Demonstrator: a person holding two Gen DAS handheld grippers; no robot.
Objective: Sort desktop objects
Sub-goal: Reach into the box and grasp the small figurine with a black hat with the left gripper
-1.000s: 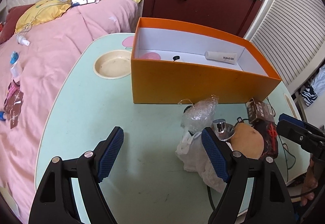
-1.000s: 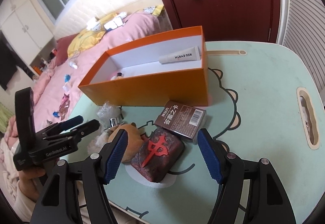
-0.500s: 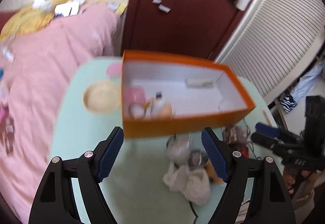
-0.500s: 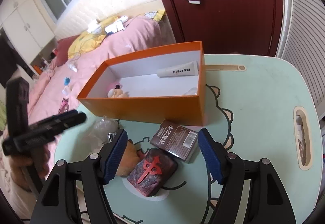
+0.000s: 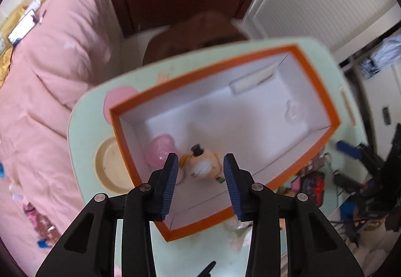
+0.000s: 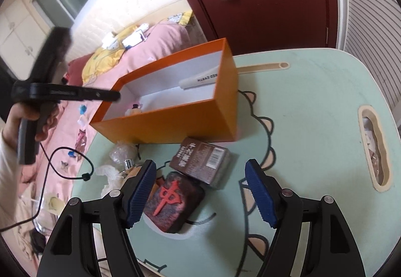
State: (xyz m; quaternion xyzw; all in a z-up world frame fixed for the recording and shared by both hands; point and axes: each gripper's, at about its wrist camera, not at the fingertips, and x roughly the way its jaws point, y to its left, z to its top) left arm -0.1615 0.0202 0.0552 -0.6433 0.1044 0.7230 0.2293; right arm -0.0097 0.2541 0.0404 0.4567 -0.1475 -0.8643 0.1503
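Note:
An orange box (image 5: 318, 144) (image 6: 175, 124) stands on the pale green table (image 6: 313, 114). It holds a pink egg-shaped object (image 5: 161, 151), a small plush toy (image 5: 204, 162) (image 6: 134, 109) and a white tube (image 5: 253, 80) (image 6: 200, 80). My left gripper (image 5: 200, 185) is open above the box, over the plush toy; in the right wrist view it (image 6: 75, 95) hovers at the box's left end. My right gripper (image 6: 199, 195) is open and empty above a dark block with a red character (image 6: 174, 201) and a brown card box (image 6: 200, 161).
Crumpled plastic wrap (image 6: 122, 154), a silver-capped item (image 6: 129, 164) and a black cable (image 6: 75, 171) lie left of the block. A round cream dish (image 5: 110, 166) sits left of the box. A pink bed (image 5: 42, 81) borders the table. A slot (image 6: 374, 146) is cut in the table's right side.
My left gripper rose from the table and moved over the orange box, its jaws somewhat narrower. My right gripper rose slightly and stayed open over the block.

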